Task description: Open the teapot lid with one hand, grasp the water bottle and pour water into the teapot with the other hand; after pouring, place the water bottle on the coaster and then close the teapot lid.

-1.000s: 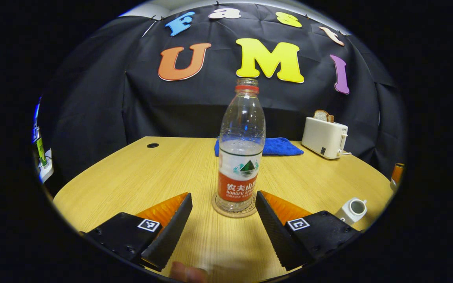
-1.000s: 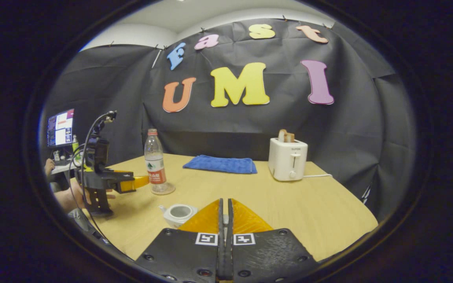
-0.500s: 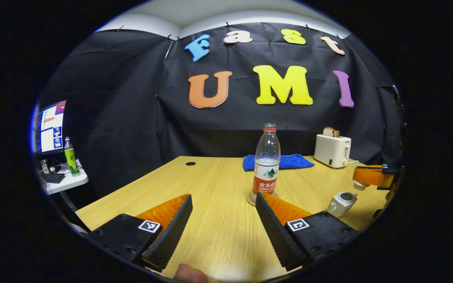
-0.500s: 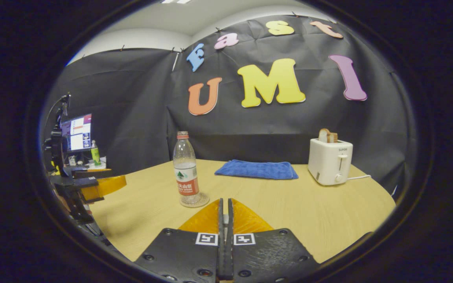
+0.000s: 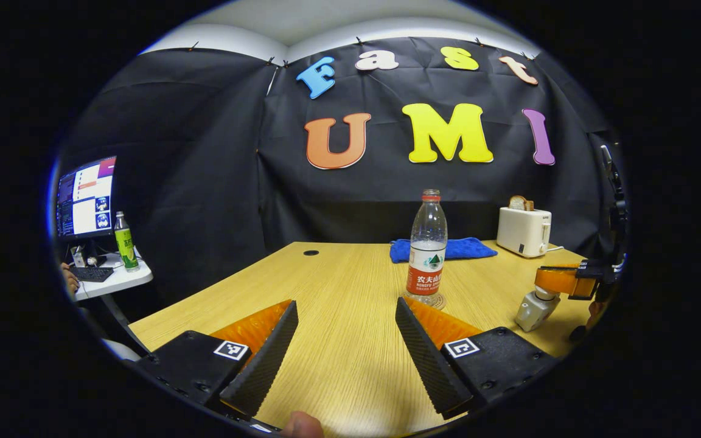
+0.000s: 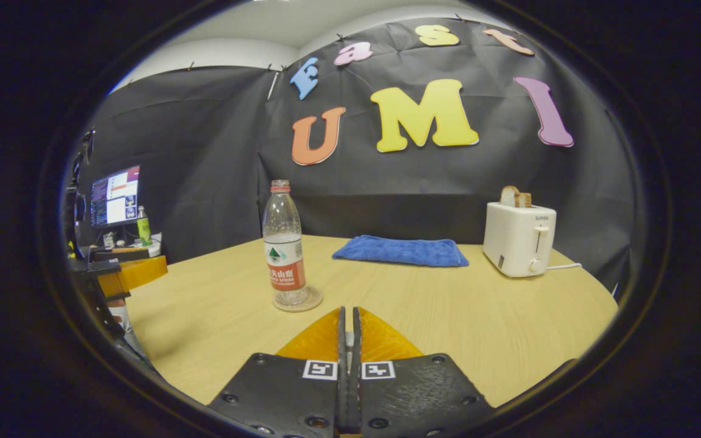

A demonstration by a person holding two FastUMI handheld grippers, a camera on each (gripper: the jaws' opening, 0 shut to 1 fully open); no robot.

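The clear water bottle [image 5: 428, 249] with a red label stands upright on a round coaster [image 5: 426, 300], mid-table. My left gripper [image 5: 345, 304] is open and holds nothing, well back from the bottle. At the right, the small white teapot [image 5: 532, 311] sits on the table, with my right gripper [image 5: 542, 281] directly over it, pressing the lid [image 5: 545, 294] onto its top. In the right gripper view, my right gripper [image 6: 348, 311] is shut, with a sliver of white lid between the fingers, and the teapot is hidden beneath them. The bottle [image 6: 283, 246] stands ahead on the left.
A blue cloth [image 5: 445, 248] lies at the back of the wooden table [image 5: 338, 286], and a white toaster [image 5: 524, 231] with bread stands at the back right. A side desk with a monitor [image 5: 86, 198] and a green bottle [image 5: 123, 240] is off to the left.
My left gripper has drawn back from the bottle, which stays on the coaster. My right gripper has carried the lid down over the teapot.
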